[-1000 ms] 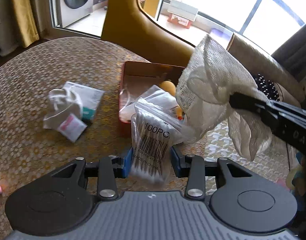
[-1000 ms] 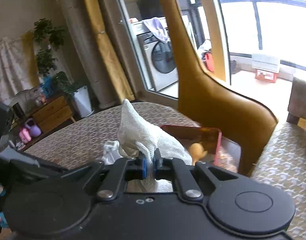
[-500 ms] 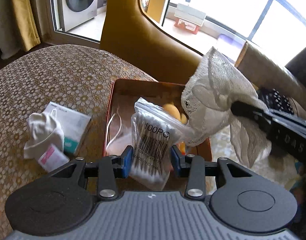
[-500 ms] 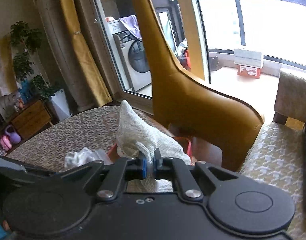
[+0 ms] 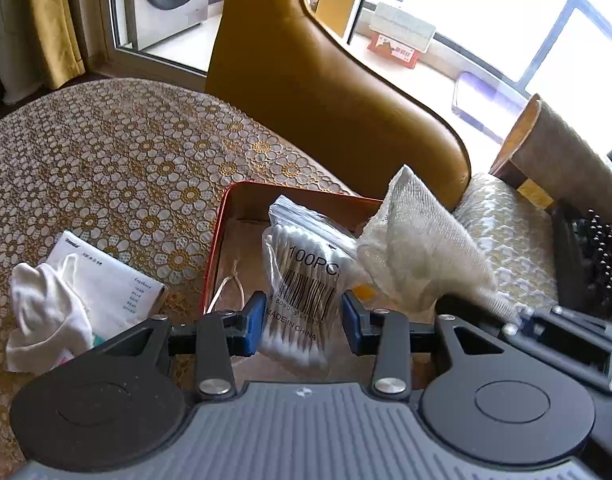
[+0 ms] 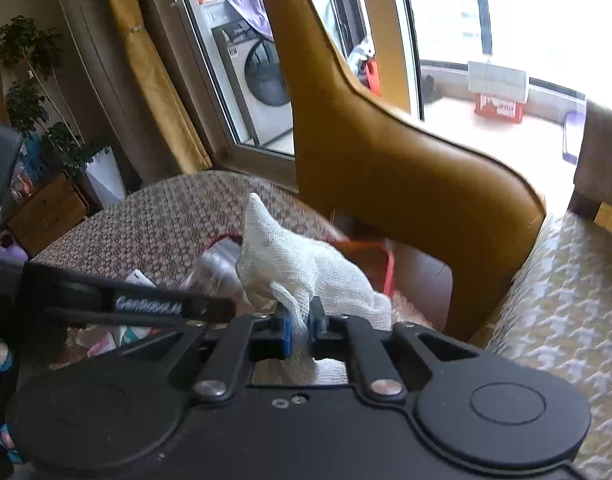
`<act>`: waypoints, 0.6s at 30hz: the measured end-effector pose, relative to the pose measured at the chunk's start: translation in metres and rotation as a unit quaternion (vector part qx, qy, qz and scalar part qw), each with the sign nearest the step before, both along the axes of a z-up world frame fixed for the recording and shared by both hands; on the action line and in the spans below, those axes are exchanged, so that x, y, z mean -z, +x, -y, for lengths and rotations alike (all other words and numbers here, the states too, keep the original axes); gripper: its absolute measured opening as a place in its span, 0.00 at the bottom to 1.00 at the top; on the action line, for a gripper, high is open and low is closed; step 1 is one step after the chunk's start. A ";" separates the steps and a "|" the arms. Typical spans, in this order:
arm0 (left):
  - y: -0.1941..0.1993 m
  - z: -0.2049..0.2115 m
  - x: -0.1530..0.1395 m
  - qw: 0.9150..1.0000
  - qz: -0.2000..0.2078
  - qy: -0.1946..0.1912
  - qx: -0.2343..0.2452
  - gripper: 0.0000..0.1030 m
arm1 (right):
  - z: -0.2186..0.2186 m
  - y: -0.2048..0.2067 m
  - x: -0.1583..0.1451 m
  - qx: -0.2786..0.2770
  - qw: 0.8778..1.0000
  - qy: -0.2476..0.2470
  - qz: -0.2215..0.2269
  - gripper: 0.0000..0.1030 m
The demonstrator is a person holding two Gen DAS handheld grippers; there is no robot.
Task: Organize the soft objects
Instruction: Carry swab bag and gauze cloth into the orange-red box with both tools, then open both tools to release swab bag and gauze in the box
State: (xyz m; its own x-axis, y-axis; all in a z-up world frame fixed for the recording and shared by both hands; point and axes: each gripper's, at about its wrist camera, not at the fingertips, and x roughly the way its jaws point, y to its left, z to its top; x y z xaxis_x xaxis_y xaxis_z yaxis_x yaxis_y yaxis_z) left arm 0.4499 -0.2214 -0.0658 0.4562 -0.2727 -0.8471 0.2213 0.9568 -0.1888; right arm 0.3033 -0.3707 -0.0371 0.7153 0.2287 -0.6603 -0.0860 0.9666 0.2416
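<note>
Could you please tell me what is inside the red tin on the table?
Inside the red tin, a thin string loop lies on the floor and something orange peeks out. The cotton swab bag and gauze cloth, both gripper-held, cover the rest.

Black tool, blue pads

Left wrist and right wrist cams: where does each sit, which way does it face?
Left wrist: on the left gripper, facing the red tin over the cotton swab bag between its pads.
Right wrist: on the right gripper, facing the yellow chair, gauze cloth pinched.
Shared: tin, gauze, chair, each other's gripper.
</note>
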 end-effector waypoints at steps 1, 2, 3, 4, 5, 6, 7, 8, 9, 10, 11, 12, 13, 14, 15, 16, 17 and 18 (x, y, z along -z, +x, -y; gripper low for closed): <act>0.003 0.000 0.003 1.000 -0.001 0.000 0.000 0.38 | -0.003 0.001 0.004 0.002 1.000 0.000 -0.004 0.10; 0.004 0.001 0.005 1.000 -0.002 0.002 0.000 0.38 | -0.003 0.003 0.006 0.004 1.000 0.001 -0.007 0.10; 0.006 0.001 0.008 1.000 -0.004 0.002 0.001 0.38 | -0.005 0.004 0.010 0.003 1.000 0.003 -0.010 0.11; 0.008 0.001 0.010 1.000 -0.005 0.000 0.002 0.38 | -0.006 0.005 0.012 0.002 1.000 0.005 -0.014 0.11; 0.009 0.001 0.013 1.000 -0.007 -0.001 0.003 0.38 | -0.008 0.006 0.015 0.002 1.000 0.007 -0.018 0.12; 0.010 0.002 0.015 1.000 -0.009 -0.001 0.004 0.38 | -0.009 0.006 0.018 0.002 1.000 0.008 -0.021 0.13; 0.011 0.002 0.018 1.000 -0.011 0.000 0.005 0.38 | -0.010 0.006 0.020 0.001 1.000 0.008 -0.022 0.14; 0.011 0.002 0.019 1.000 -0.012 0.000 0.007 0.38 | -0.011 0.006 0.021 0.001 1.000 0.006 -0.025 0.15; 0.012 0.002 0.021 1.000 -0.012 0.001 0.008 0.38 | -0.011 0.006 0.022 0.001 1.000 0.005 -0.027 0.16; 0.011 0.003 0.022 1.000 -0.012 0.002 0.008 0.38 | -0.011 0.006 0.023 0.001 1.000 0.004 -0.029 0.17; 0.011 0.003 0.023 1.000 -0.013 0.002 0.008 0.38 | -0.010 0.006 0.024 0.001 1.000 0.007 -0.030 0.18; 0.010 0.003 0.024 1.000 -0.012 0.002 0.008 0.38 | -0.010 0.006 0.025 0.002 0.999 0.009 -0.032 0.19; 0.010 0.004 0.024 1.000 -0.011 0.004 0.010 0.38 | -0.010 0.005 0.026 0.002 0.999 0.010 -0.033 0.21; 0.008 0.004 0.024 1.000 -0.010 0.005 0.011 0.38 | -0.009 0.006 0.027 0.001 0.999 0.011 -0.033 0.22; 0.008 0.005 0.023 1.000 -0.008 0.006 0.012 0.38 | -0.009 0.006 0.027 0.001 0.999 0.010 -0.032 0.26; 0.007 0.004 0.022 1.000 -0.006 0.007 0.013 0.39 | -0.009 0.005 0.026 0.003 0.999 0.009 -0.031 0.30; 0.007 0.004 0.021 1.000 -0.005 0.006 0.013 0.40 | -0.010 0.005 0.025 0.003 1.000 0.010 -0.029 0.31; 0.006 0.003 0.020 1.000 -0.003 0.005 0.013 0.42 | -0.010 0.005 0.025 0.003 1.000 0.012 -0.028 0.34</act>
